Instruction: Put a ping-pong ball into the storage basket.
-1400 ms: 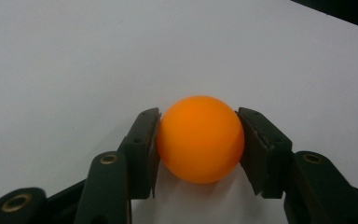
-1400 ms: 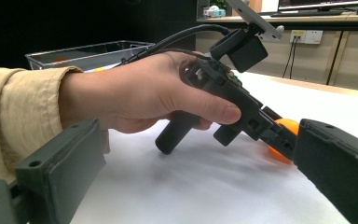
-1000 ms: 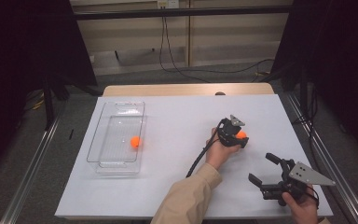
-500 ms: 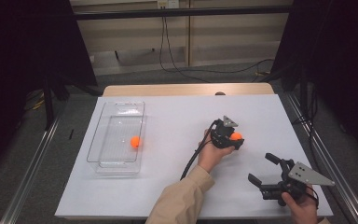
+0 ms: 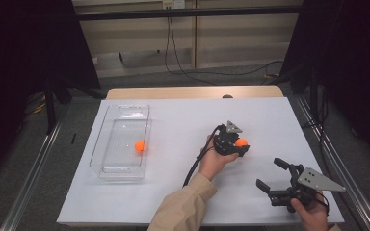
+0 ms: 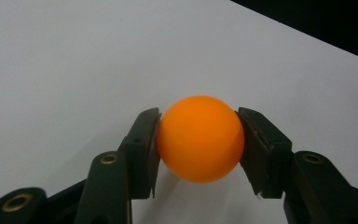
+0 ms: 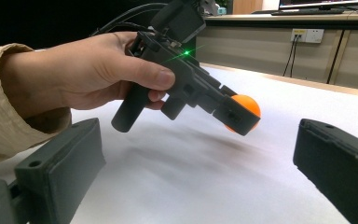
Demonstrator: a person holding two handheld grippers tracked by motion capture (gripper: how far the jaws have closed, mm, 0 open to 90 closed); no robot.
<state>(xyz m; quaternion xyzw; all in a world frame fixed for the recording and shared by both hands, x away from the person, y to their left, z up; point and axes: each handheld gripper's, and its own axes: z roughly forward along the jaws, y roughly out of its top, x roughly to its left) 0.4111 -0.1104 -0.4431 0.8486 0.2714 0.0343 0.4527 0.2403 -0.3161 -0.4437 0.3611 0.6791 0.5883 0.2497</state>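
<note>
We have the orange ball pinched squarely between the two black pads of the left gripper, one pad on each side, and it rides clear of the white table. In the right gripper view the same ball hangs above the tabletop with its shadow spread beneath it, so we judge the pick-up is done and the carry is under way.

Over on the left side of the table sits the clear tray, and a second orange ball already lies inside it, near its right wall. From that we read the job as gathering balls into the tray: one is home, one is in the grip, and we can see no other loose ball on the sheet.

What is left for us? The held ball sits right of centre, well apart from the tray, so the whole crossing of the table remains, then a lowering over the rim and a release. The grip looks centred on the ball's widest part, which should hold for the trip; a round, smooth ball could squirt out if the pads slacken early.

Our right gripper waits near the front right corner, jaws spread wide with nothing between them, the right hand resting low at the table's edge. The left hand does the work.
</note>
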